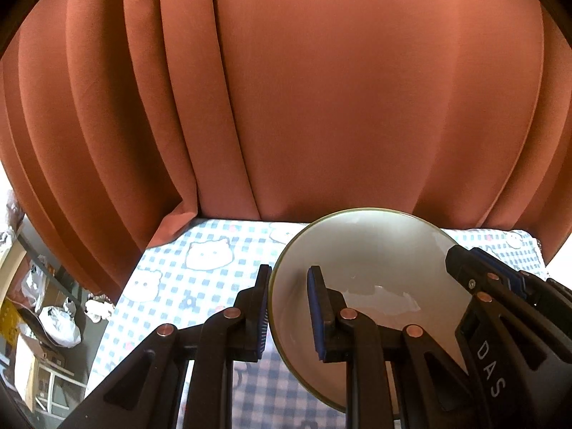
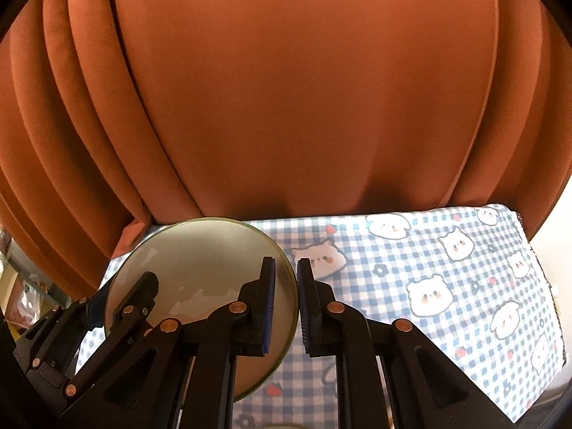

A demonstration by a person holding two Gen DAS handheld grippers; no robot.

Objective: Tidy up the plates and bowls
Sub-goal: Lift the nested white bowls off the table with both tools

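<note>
The left claw [image 1: 291,312] straddled the left rim of a pale glazed bowl [image 1: 375,250], one finger outside and one inside, a gap visible beside the wall, so whether it truly pinched was unclear. The right claw [image 2: 286,304] closed its blue pads on the bowl's right rim. The bowl sat tilted above the blue-checked tablecloth [image 2: 447,286] covering the surface, before the rust-orange curtain [image 2: 286,89].
</note>
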